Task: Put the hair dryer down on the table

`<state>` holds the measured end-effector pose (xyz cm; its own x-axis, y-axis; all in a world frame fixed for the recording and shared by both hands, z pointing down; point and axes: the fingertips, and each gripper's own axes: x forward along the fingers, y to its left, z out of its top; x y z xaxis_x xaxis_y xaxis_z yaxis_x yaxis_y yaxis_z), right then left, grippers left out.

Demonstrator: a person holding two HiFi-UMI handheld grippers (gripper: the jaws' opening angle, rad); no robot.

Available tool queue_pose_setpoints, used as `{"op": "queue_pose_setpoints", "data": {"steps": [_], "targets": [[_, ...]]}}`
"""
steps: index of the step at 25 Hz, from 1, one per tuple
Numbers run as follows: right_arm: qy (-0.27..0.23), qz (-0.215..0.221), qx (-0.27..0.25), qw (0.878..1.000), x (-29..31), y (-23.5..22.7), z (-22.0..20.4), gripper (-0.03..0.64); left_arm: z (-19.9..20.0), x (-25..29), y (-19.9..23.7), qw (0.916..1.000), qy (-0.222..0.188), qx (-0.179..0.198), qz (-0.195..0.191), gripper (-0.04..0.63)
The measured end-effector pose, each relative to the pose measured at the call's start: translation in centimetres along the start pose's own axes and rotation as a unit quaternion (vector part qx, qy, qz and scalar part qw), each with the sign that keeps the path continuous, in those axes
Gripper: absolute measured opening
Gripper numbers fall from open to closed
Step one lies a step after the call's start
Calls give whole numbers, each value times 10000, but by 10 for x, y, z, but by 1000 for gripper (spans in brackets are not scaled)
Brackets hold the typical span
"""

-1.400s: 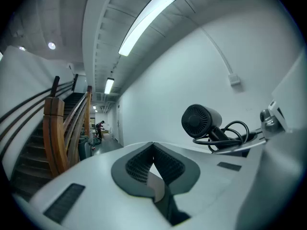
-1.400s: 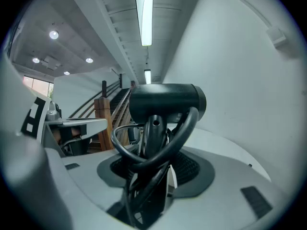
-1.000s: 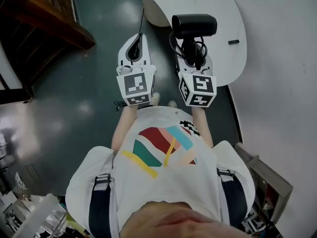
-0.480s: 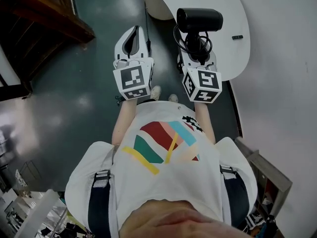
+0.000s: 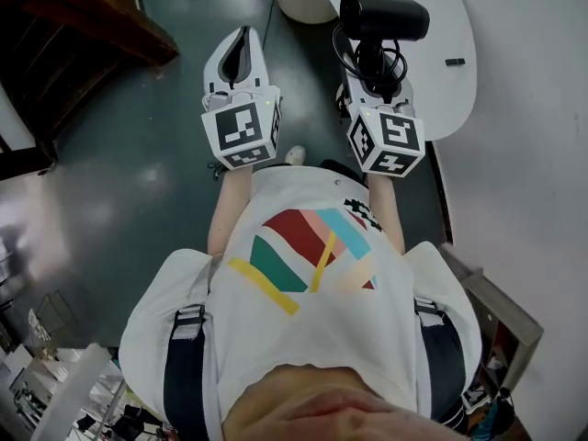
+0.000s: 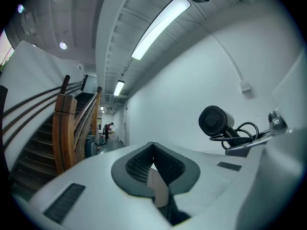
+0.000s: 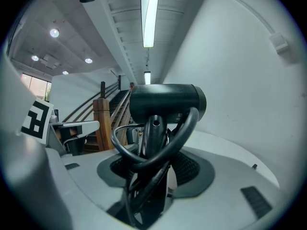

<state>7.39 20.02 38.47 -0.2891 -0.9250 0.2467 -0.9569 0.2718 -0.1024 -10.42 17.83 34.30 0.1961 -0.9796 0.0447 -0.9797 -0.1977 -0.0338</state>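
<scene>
The black hair dryer (image 5: 383,16) stands upright in my right gripper (image 5: 372,73), whose jaws are shut on its handle, with the black cord (image 5: 367,67) looped around it. In the right gripper view the hair dryer (image 7: 165,102) fills the middle and the cord hides most of the grip. It hangs over the near edge of the round white table (image 5: 441,99). My left gripper (image 5: 241,55) is beside it to the left, over the dark floor, its pads (image 6: 165,164) meeting at the tip with nothing held. The left gripper view also catches the hair dryer (image 6: 216,121) at the right.
A small dark object (image 5: 455,62) lies on the table's far right part. A wooden staircase (image 5: 83,26) rises at the upper left, above the dark floor (image 5: 138,173). A white wall runs along the right, with a shelf (image 5: 496,320) at its foot.
Both grippers have moved up the picture toward the table. The hair dryer travelled with the right one and now reaches further over the tabletop.
</scene>
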Motion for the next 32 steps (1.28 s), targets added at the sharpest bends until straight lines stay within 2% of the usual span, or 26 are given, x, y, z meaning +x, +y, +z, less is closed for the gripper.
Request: {"op": "queue_pose_setpoints", "data": {"steps": [6, 13, 17, 25, 32], "targets": [[-35, -181, 148, 9997, 1, 4, 0, 224, 9, 4, 28, 9998, -151, -31, 95, 15], [-162, -324, 126, 9993, 3, -11, 3, 224, 0, 15, 34, 9997, -104, -104, 207, 15], [-250, -338, 198, 9989, 7, -17, 3, 224, -15, 25, 30, 9998, 66, -81, 171, 15], [-502, -290, -40, 9983, 41, -19, 25, 224, -11, 54, 27, 10000, -49, 30, -11, 15], [-423, -210, -7, 9989, 78, -29, 27, 224, -15, 85, 30, 10000, 15, 9, 8, 15]]}}
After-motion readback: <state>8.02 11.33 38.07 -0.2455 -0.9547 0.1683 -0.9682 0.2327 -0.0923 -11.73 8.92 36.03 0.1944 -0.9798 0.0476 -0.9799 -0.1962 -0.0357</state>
